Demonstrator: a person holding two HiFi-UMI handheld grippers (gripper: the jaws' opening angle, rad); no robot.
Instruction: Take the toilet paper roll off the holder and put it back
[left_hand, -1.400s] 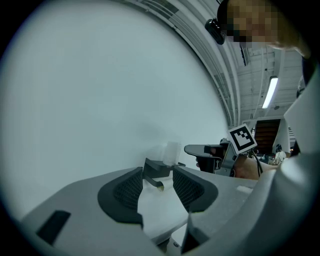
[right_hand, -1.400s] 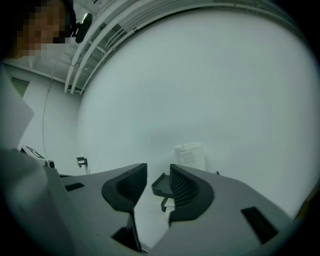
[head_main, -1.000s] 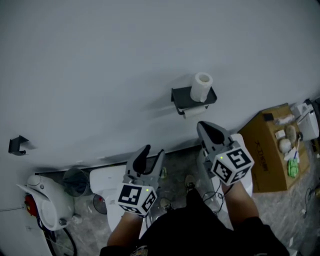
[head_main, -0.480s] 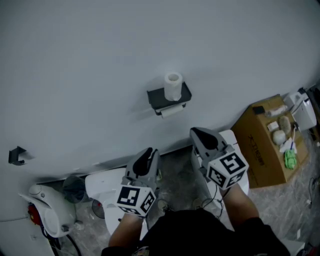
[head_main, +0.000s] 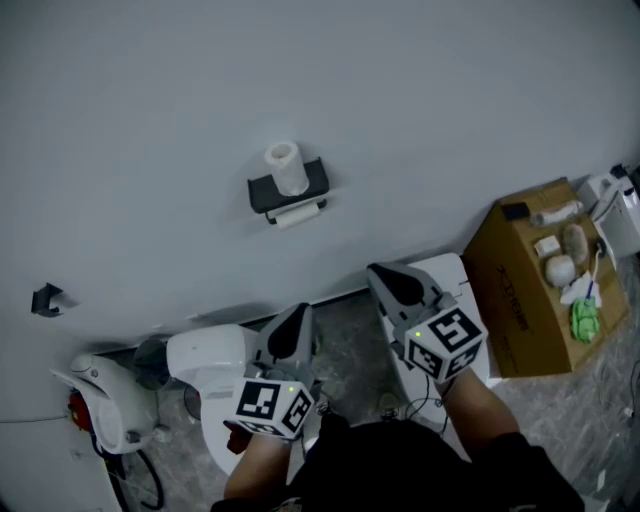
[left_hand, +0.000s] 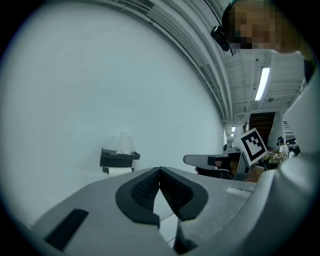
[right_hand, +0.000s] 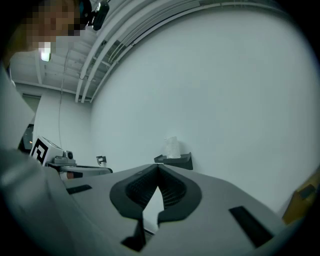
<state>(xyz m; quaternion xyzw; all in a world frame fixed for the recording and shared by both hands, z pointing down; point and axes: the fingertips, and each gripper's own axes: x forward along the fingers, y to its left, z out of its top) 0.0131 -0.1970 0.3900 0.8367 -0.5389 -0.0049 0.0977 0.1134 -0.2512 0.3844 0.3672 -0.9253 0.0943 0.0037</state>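
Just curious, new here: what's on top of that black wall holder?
A white toilet paper roll stands upright on the holder. A second roll beneath is mostly covered.

1. The right tongs (right_hand: 159, 168) are closed, their dark ribbed pads meeting at the tips with nothing between them.
2. Beyond them, on the white wall (right_hand: 225, 90), a dark holder (right_hand: 179, 161) carries a toilet paper roll (right_hand: 172, 147) standing upright on its top.
3. The left tongs (right_hand: 102, 170) reach in from the left, with a small dark hook (right_hand: 101, 160) on the wall behind.
4. A brown box (right_hand: 301, 202) corner shows at the right edge.
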